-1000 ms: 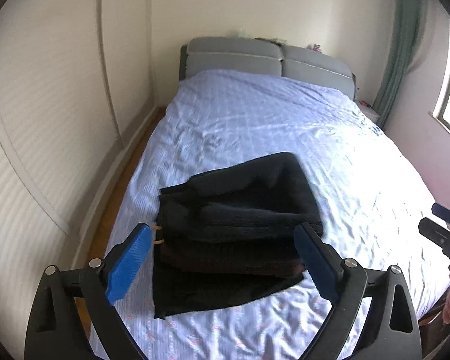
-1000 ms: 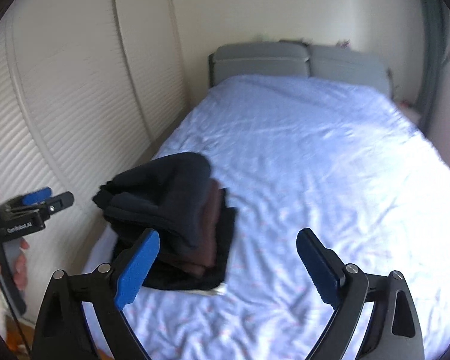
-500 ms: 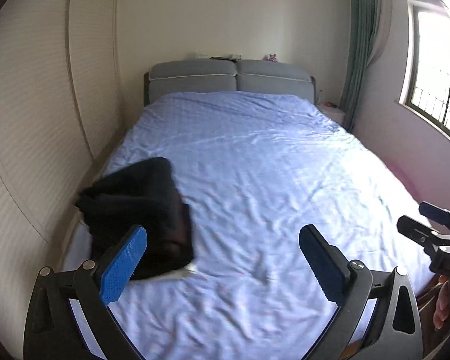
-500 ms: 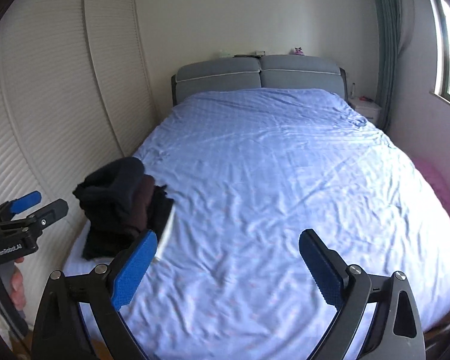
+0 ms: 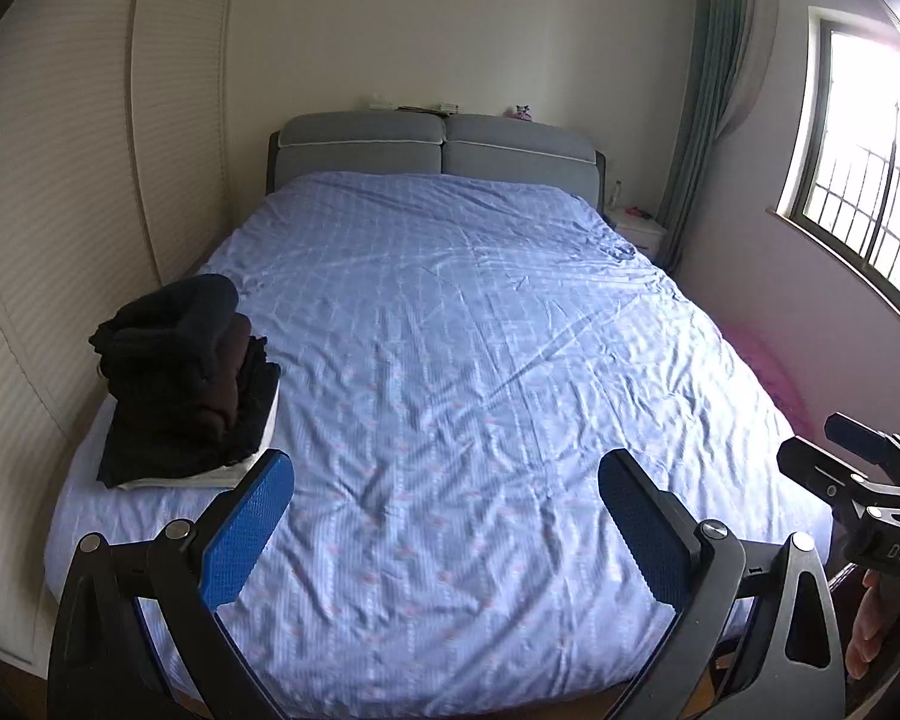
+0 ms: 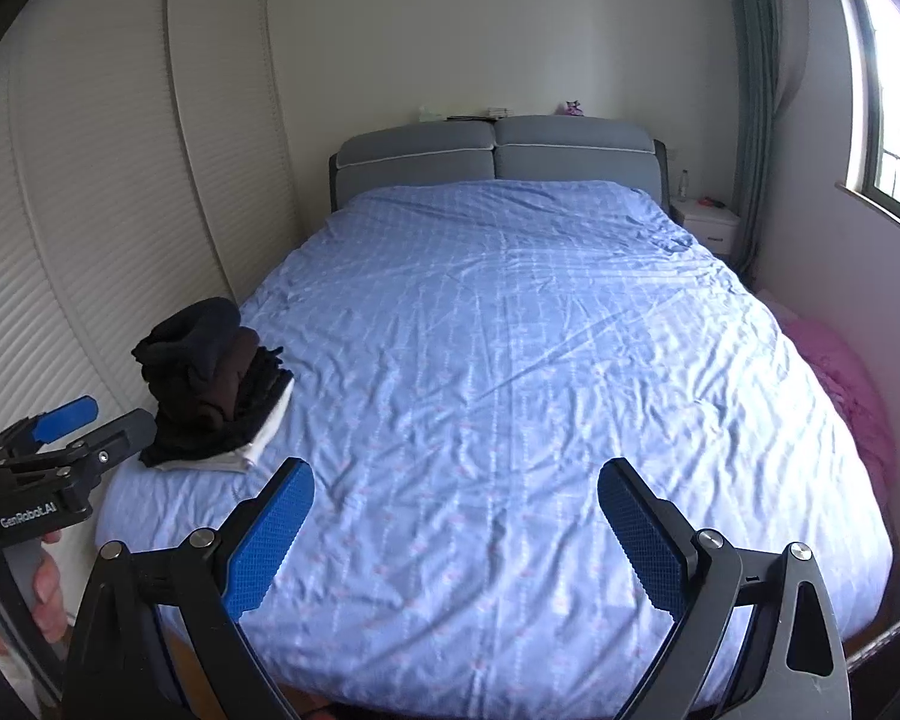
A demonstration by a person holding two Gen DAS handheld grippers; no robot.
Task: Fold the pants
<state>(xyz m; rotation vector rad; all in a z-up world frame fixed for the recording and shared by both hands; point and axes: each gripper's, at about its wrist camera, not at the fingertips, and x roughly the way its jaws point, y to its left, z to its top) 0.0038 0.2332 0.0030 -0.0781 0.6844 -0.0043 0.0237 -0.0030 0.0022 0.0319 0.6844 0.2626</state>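
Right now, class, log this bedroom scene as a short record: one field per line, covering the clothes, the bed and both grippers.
clothes: stack of folded pants, dark pieces over a white one at the bottom
stack position: near left corner of the bed, by the louvred wardrobe doors
bed cover: blue sheet, wrinkled, nothing else on it
left gripper: open, holding nothing, above the foot of the bed
right gripper: open, holding nothing
headboard: grey, padded
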